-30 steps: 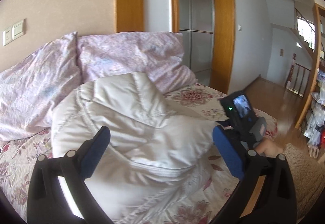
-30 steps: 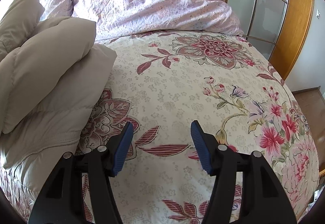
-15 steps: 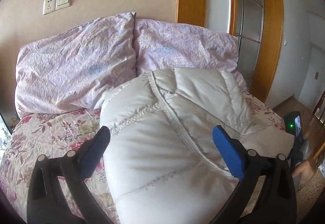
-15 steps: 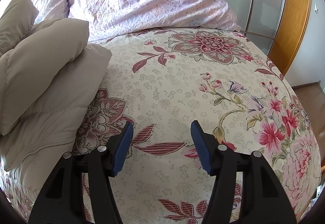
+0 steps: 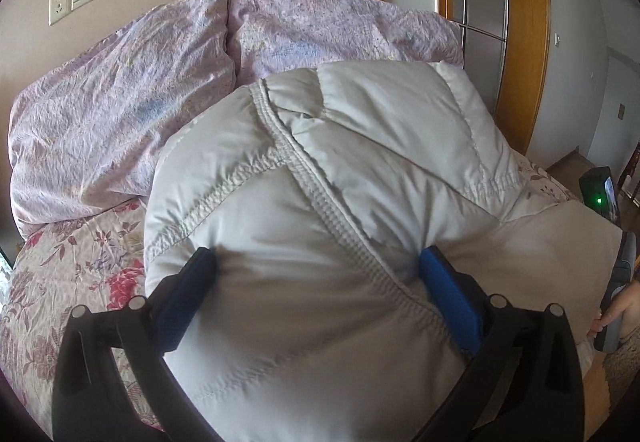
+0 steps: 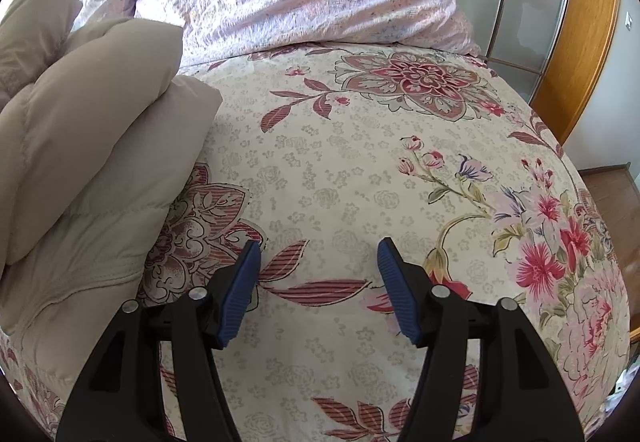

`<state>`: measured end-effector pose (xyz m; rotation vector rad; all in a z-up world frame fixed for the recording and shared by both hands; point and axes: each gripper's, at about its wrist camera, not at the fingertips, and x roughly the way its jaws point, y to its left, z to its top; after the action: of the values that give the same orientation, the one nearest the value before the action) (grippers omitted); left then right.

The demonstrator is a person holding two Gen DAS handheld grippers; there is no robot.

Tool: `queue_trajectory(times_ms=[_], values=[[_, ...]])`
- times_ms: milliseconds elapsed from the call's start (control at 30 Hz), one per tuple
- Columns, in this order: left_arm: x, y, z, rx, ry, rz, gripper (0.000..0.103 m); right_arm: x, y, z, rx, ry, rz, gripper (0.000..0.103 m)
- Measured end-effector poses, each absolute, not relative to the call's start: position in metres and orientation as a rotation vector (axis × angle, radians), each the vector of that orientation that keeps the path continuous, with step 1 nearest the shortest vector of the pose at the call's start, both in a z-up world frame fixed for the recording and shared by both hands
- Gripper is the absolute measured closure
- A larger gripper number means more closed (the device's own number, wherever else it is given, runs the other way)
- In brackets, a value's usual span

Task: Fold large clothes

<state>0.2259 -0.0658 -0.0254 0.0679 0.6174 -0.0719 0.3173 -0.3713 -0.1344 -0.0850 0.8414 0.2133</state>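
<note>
Both hand-held grippers gape wide: left (image 5: 318, 274) against puffy quilted jacket (image 5: 340, 169), right (image 6: 320, 262) over floral bedspread (image 6: 360, 169).

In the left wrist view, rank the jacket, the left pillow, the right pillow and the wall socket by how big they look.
1. Jacket, though nearness to the camera inflates it.
2. Left pillow.
3. Right pillow, partly hidden behind the jacket, so unsure against the left one.
4. Wall socket.

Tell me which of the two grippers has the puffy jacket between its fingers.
The left gripper: its open blue fingers straddle the pale quilted jacket. The right gripper is open over bare floral bedspread, with the jacket off to its left.
</note>
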Motion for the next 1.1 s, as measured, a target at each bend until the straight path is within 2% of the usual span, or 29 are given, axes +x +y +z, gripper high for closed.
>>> queue_trajectory(times_ms=[133,300,467,533,567,633,733,867,1100], values=[[0.232,-0.072,-0.033,0.067,0.62,-0.068,0.002,0.318,-0.374,-0.119,-0.071,0.808,0.15,0.038],[0.228,-0.072,-0.028,0.08,0.608,-0.063,0.002,0.285,-0.362,-0.026,0.061,0.561,0.226,0.038],[0.214,-0.046,-0.005,0.0,0.582,-0.068,0.002,0.265,-0.282,0.029,-0.04,0.444,0.429,0.038],[0.212,-0.033,0.005,-0.014,0.558,-0.044,0.002,0.267,-0.248,0.034,-0.1,0.45,0.495,0.041],[0.211,-0.025,0.009,-0.015,0.547,-0.026,0.002,0.268,-0.232,0.036,-0.127,0.451,0.518,0.048],[0.215,-0.012,0.014,-0.011,0.54,0.004,0.002,0.27,-0.208,0.039,-0.161,0.45,0.538,0.054],[0.227,0.001,0.016,0.003,0.547,0.028,0.002,0.278,-0.186,0.045,-0.161,0.453,0.57,0.058],[0.245,0.006,0.012,0.044,0.559,0.028,0.002,0.293,-0.168,0.034,-0.191,0.492,0.551,0.069],[0.26,-0.01,-0.006,0.058,0.576,-0.06,0.002,0.33,-0.201,-0.03,-0.121,0.643,0.508,0.072]])
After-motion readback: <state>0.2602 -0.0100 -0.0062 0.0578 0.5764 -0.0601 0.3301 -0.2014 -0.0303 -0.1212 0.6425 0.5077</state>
